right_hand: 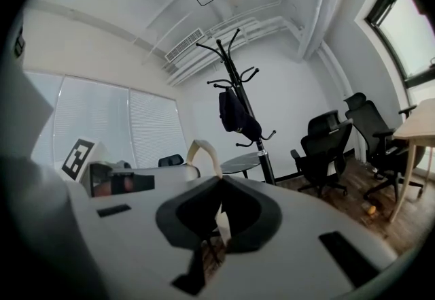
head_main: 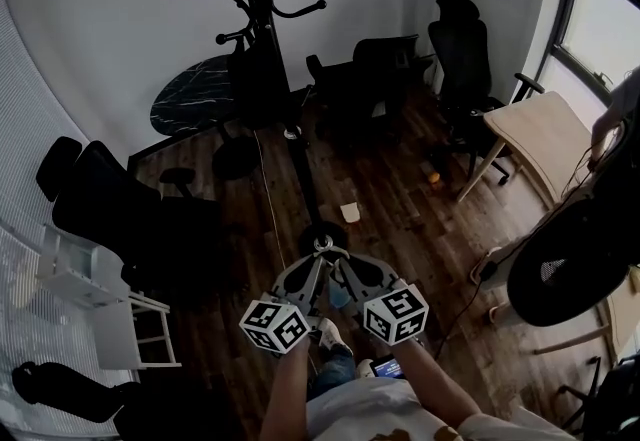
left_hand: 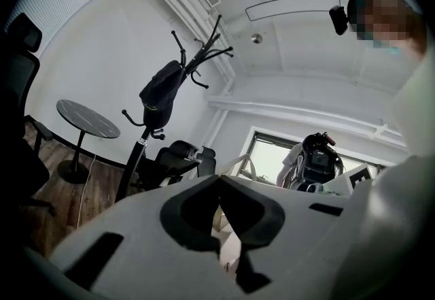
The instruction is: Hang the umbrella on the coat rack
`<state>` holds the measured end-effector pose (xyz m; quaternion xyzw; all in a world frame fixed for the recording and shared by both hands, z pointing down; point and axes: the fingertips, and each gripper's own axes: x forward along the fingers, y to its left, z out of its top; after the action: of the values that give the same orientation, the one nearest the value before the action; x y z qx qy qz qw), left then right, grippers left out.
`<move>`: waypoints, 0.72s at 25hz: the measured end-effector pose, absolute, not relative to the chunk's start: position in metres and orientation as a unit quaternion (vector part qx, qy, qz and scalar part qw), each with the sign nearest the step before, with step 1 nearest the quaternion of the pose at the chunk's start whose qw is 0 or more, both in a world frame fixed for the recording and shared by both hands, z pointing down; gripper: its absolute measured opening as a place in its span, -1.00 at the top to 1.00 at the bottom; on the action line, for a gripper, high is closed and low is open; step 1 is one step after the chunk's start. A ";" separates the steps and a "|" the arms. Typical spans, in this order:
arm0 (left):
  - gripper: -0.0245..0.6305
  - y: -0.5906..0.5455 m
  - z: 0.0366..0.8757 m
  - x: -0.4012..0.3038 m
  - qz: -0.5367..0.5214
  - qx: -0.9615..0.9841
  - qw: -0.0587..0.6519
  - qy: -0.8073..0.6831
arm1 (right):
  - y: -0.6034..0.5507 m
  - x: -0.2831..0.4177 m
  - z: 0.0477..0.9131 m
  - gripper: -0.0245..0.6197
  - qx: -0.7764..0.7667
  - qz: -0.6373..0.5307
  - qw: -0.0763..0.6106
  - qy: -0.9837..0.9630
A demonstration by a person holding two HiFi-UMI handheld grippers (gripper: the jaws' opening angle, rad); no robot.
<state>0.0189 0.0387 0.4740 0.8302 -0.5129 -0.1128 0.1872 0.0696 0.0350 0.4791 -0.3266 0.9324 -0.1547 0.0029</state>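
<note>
A long black umbrella [head_main: 305,179] hangs point-down over the wood floor, seen from above. Its top ring sits where both grippers meet. My left gripper [head_main: 314,257] and right gripper [head_main: 333,257] are each shut on its beige strap. The strap shows as a loop [right_hand: 202,154] in the right gripper view and as a thin band [left_hand: 239,164] in the left gripper view. The black coat rack [head_main: 258,19] stands ahead by the wall, and a dark bag-like item [head_main: 258,79] hangs on it. The gripper views show the rack [left_hand: 197,64] [right_hand: 234,64] some way beyond the jaws.
A round black table [head_main: 195,97] stands left of the rack. Black office chairs [head_main: 465,59] [head_main: 110,209] line both sides. A wooden desk [head_main: 545,134] and a person [head_main: 620,114] are at the right, and a white stand [head_main: 100,299] at the left. A small white object [head_main: 349,212] lies on the floor.
</note>
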 end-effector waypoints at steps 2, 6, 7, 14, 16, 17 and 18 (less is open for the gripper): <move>0.86 0.028 0.476 0.015 -0.111 0.830 0.189 -0.513 | 0.023 0.067 0.482 0.88 -0.327 -0.160 0.002 0.931; 0.86 0.002 0.480 0.004 -0.112 0.830 0.194 -0.511 | -0.005 0.057 0.486 0.88 -0.331 -0.169 0.001 0.928; 0.86 -0.005 0.480 0.001 -0.112 0.830 0.194 -0.510 | -0.012 0.054 0.487 0.88 -0.332 -0.171 0.002 0.928; 0.86 -0.058 0.482 -0.019 -0.116 0.832 0.197 -0.505 | -0.063 0.033 0.489 0.88 -0.339 -0.173 -0.002 0.925; 0.86 -0.074 0.482 -0.027 -0.115 0.834 0.199 -0.501 | -0.080 0.025 0.489 0.88 -0.344 -0.175 -0.003 0.923; 0.86 -0.082 0.481 -0.030 -0.114 0.835 0.199 -0.500 | -0.089 0.021 0.488 0.88 -0.346 -0.175 -0.003 0.922; 0.86 -0.091 0.479 -0.035 -0.113 0.836 0.199 -0.498 | -0.097 0.016 0.487 0.88 -0.348 -0.175 -0.002 0.921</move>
<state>-0.0348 -0.0909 0.4794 0.8362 -0.4982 -0.1132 0.1992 0.0157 -0.0974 0.4867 -0.3480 0.9211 -0.1748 -0.0023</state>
